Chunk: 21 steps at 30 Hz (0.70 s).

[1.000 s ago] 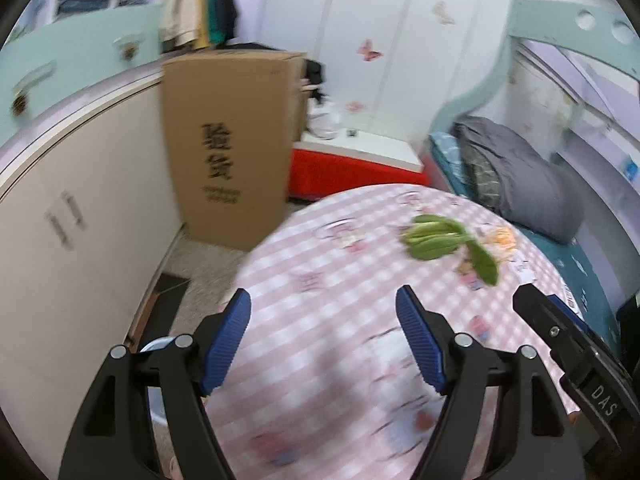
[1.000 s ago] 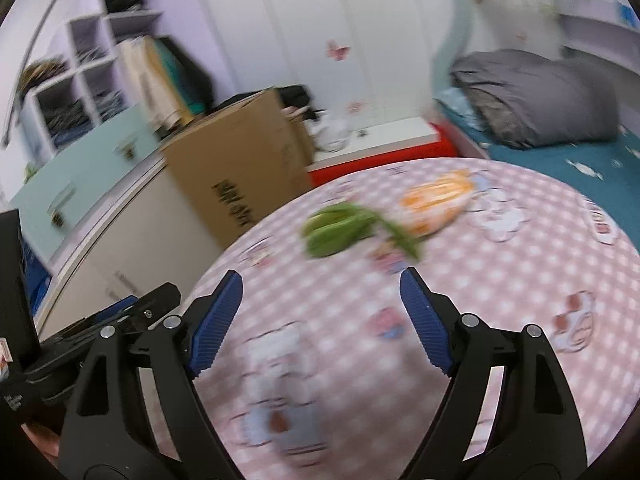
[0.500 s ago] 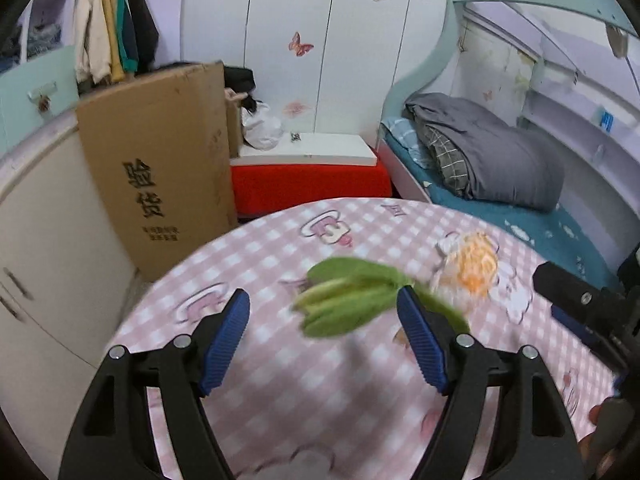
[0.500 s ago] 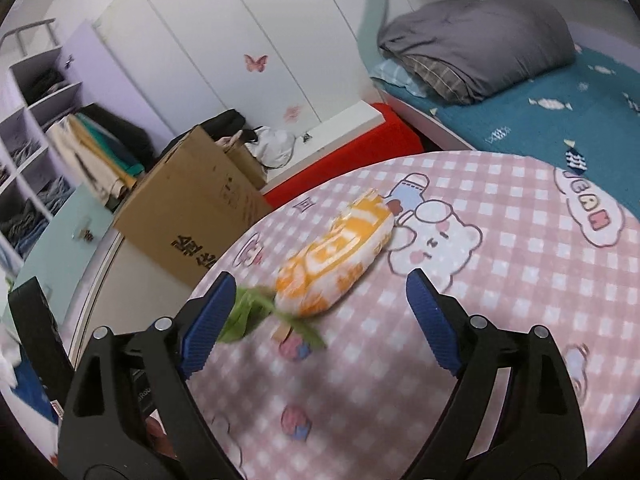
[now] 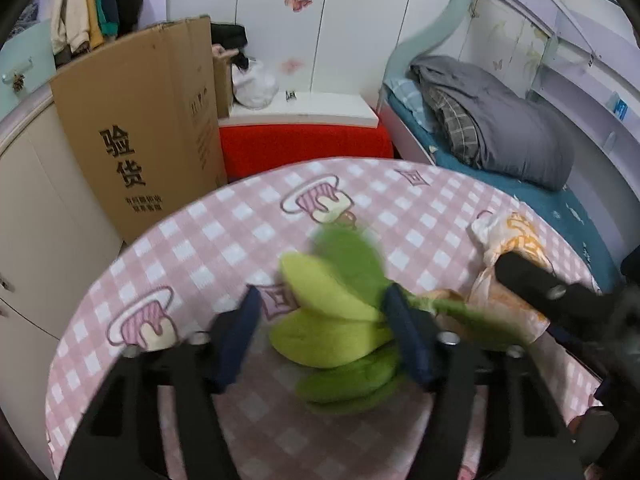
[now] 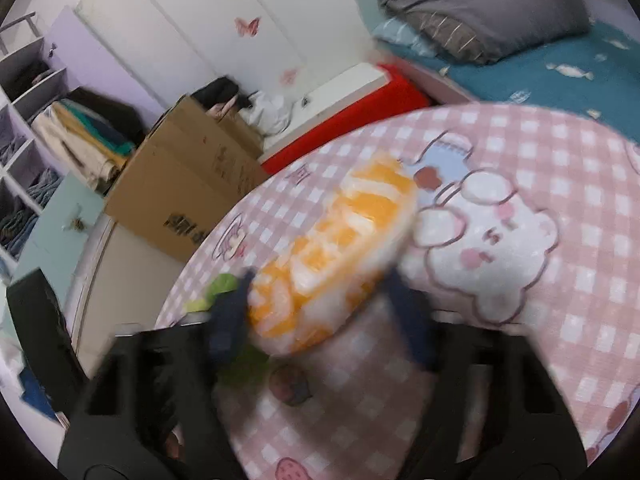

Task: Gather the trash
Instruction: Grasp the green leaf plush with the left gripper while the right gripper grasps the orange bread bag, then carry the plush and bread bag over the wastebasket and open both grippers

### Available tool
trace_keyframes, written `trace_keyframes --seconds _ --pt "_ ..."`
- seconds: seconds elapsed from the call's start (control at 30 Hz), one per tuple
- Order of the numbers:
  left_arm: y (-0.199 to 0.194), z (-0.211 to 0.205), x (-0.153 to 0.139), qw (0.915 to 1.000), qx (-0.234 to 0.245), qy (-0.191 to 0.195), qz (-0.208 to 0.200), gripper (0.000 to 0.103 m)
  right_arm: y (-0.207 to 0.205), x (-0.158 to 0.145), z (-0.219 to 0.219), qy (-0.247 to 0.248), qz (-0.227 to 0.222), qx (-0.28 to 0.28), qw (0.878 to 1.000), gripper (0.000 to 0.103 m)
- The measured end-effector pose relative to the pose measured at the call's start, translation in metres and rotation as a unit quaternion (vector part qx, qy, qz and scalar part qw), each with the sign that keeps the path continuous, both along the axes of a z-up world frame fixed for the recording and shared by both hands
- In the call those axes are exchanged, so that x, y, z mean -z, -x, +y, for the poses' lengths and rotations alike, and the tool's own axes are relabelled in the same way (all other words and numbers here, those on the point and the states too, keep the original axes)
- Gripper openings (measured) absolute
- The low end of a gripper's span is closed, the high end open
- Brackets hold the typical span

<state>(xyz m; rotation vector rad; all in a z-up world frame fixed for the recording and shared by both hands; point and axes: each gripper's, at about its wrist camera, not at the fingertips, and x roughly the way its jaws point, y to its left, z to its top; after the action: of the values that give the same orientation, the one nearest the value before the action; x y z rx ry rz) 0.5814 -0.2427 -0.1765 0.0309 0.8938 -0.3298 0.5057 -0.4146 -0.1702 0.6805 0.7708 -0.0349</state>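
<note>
A bunch of green vegetable leaves [image 5: 320,288] lies on the pink checked tablecloth [image 5: 224,232]. My left gripper [image 5: 324,328] straddles it with its jaws closing. The right pad meets the leaves and a thin gap shows at the left pad. An orange and white wrapper [image 6: 340,248] lies just right of the leaves and is seen again in the left wrist view [image 5: 512,236]. My right gripper [image 6: 320,308] is closing on it, and the wrapper fills the space between both pads. The view is blurred. The leaves [image 6: 222,284] peek out behind its left finger.
A tall cardboard box [image 5: 140,132] stands past the table's far left edge, beside a cabinet [image 5: 32,220]. A red bench with a white top [image 5: 304,140] sits behind the table. A bed with a grey blanket [image 5: 500,128] runs along the right.
Both grippers have come forward and down onto the table and their jaws have narrowed. The leaves now sit between the left fingers and the wrapper between the right fingers.
</note>
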Motion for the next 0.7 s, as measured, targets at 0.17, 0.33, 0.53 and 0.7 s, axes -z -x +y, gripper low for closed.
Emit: trace_keyframes --seconds 0.17,0.33,0.53,0.7 --pt "0.007 0.011 -0.006 0.9988 0.010 0.041 0.024 0.007 0.013 -0.009 0.012 0.022 -0.011 -0.014 1.000 0.036" --pt "0.029 0.045 -0.022 0.9981 -0.019 0.058 0.007 0.007 0.035 -0.028 0.033 0.034 -0.032 -0.035 0.998 0.035" --pt "0.060 0.104 -0.053 0.9951 -0.068 0.069 -0.019 0.007 0.056 -0.058 0.083 0.031 -0.059 -0.079 0.995 0.035" --pt "0.093 0.158 -0.078 0.9907 -0.112 0.064 -0.043 0.007 0.077 -0.083 0.138 0.033 -0.081 -0.129 0.988 0.035"
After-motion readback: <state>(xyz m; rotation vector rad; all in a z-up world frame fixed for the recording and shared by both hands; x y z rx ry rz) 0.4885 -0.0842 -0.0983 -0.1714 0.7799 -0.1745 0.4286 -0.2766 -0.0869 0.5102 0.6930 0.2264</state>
